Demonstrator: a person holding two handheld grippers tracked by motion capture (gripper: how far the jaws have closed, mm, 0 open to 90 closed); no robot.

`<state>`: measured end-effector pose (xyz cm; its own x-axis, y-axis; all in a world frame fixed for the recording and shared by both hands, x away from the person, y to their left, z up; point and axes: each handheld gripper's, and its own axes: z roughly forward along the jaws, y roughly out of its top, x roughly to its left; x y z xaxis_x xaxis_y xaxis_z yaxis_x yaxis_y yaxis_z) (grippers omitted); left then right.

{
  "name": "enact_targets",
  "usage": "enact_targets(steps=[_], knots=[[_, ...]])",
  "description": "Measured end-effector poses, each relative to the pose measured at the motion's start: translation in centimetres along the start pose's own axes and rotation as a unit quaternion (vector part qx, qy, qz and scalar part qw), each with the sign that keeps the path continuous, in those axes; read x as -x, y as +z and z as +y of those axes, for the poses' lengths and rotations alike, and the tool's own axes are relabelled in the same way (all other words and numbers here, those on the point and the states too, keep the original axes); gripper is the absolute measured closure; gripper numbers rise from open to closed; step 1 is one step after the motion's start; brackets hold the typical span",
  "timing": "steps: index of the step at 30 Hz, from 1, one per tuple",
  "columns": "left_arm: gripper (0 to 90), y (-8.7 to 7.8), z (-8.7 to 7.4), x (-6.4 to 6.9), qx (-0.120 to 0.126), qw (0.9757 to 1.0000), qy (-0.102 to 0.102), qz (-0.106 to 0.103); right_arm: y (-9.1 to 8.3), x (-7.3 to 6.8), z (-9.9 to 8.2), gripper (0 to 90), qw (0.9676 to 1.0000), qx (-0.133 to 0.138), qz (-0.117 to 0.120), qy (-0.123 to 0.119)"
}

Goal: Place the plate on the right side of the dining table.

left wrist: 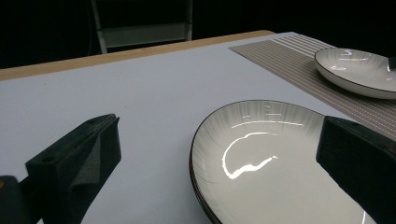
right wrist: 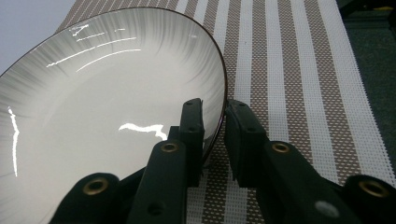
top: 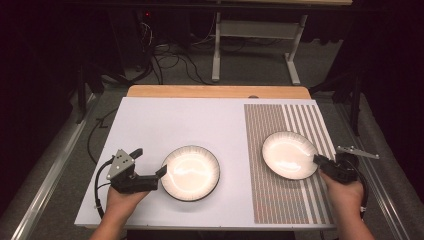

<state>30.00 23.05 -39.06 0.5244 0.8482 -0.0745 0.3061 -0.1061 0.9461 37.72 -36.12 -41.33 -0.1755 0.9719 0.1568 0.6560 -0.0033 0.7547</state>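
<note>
Two plates are sitting on the bench: our right gripper (right wrist: 215,135) is pinching the striped-mat plate's (top: 289,154) rim, while our left gripper's (left wrist: 219,158) jaws are gaping around the nearer plate's (top: 190,172) edge.

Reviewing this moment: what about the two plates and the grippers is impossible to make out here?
- Left gripper: in the high view it meets the near plate; contact is too small to judge, though its own view shows wide-open jaws.
- Far plate: its lower rim is cut off and covered by the right gripper in the right gripper view.
- Striped mat: its weave is too small from above.
</note>
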Motion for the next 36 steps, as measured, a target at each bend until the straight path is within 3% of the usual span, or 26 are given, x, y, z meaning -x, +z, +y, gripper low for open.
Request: enact_targets(steps=[1, 3, 4, 6, 7, 10, 12, 15, 17, 21, 22, 23, 24, 25, 28, 32, 36], knots=[[0.6, 0.0, 0.0, 0.0, 0.0, 1.0, 0.0, 0.0, -0.3, 0.0, 0.1, 69.9, 0.9999, 0.011, 0.0, -0.008], [0.6, -0.1, 0.0, 0.0, 0.001, 1.0, 0.002, -0.001, -0.4, 0.0, 0.1, 66.6, 0.9998, 0.017, 0.002, -0.011], [0.6, -0.1, 0.0, 0.1, 0.0, 1.0, 0.003, -0.002, -1.0, -0.3, 0.3, 58.2, 0.999, 0.038, 0.006, -0.024], [0.6, -0.1, 0.0, 0.1, 0.0, 1.0, 0.005, -0.003, -1.2, -0.4, 0.3, 55.3, 0.9985, 0.044, 0.01, -0.029], [0.6, -0.1, 0.0, 0.2, 0.0, 1.0, 0.005, -0.004, -1.8, -0.8, 0.4, 47.0, 0.9967, 0.065, 0.02, -0.043], [0.6, -0.2, 0.1, 0.3, 0.0, 1.0, 0.007, -0.005, -2.4, -1.5, 0.6, 39.0, 0.9941, 0.085, 0.028, -0.061], [0.6, -0.3, 0.1, 0.5, 0.003, 1.0, 0.006, -0.007, -3.2, -3.0, 0.7, 28.9, 0.9894, 0.105, 0.048, -0.088], [0.5, -0.4, 0.1, 0.5, 0.002, 0.9999, 0.009, -0.007, -3.5, -4.0, 0.7, 23.6, 0.9873, 0.108, 0.064, -0.098], [0.5, -0.4, 0.1, 0.6, 0.002, 0.9999, 0.011, -0.005, -3.9, -5.5, 0.6, 21.1, 0.9829, 0.117, 0.088, -0.112], [0.5, -0.5, 0.2, 0.8, 0.003, 0.9999, 0.017, -0.002, -4.8, -8.8, 0.4, 15.4, 0.971, 0.137, 0.123, -0.153], [0.4, -0.5, 0.2, 0.8, 0.005, 0.9999, 0.015, -0.002, -5.0, -10.2, 0.2, 13.2, 0.9654, 0.142, 0.139, -0.169], [0.4, -0.6, 0.2, 0.8, 0.006, 0.9999, 0.015, -0.002, -5.0, -10.2, 0.2, 13.2, 0.9654, 0.142, 0.139, -0.169], [0.3, -0.6, 0.2, 0.9, 0.007, 0.9999, 0.015, -0.001, -5.1, -11.4, -0.1, 7.5, 0.9613, 0.143, 0.157, -0.176], [0.3, -0.6, 0.2, 0.9, 0.008, 0.9998, 0.016, -0.002, -5.1, -11.4, -0.1, 7.5, 0.9613, 0.143, 0.157, -0.176], [0.1, -0.8, 0.3, 0.9, 0.011, 0.9998, 0.019, -0.002, -4.9, -12.8, -0.5, 0.4, 0.957, 0.141, 0.173, -0.186], [0.1, -1.0, 0.3, 1.0, 0.012, 0.9996, 0.024, 0.0, -4.9, -13.2, -0.8, 0.4, 0.9544, 0.141, 0.176, -0.195], [0.1, -1.1, 0.3, 1.0, 0.012, 0.9996, 0.026, 0.002, -4.8, -13.3, -1.0, 0.4, 0.9544, 0.139, 0.174, -0.199]])
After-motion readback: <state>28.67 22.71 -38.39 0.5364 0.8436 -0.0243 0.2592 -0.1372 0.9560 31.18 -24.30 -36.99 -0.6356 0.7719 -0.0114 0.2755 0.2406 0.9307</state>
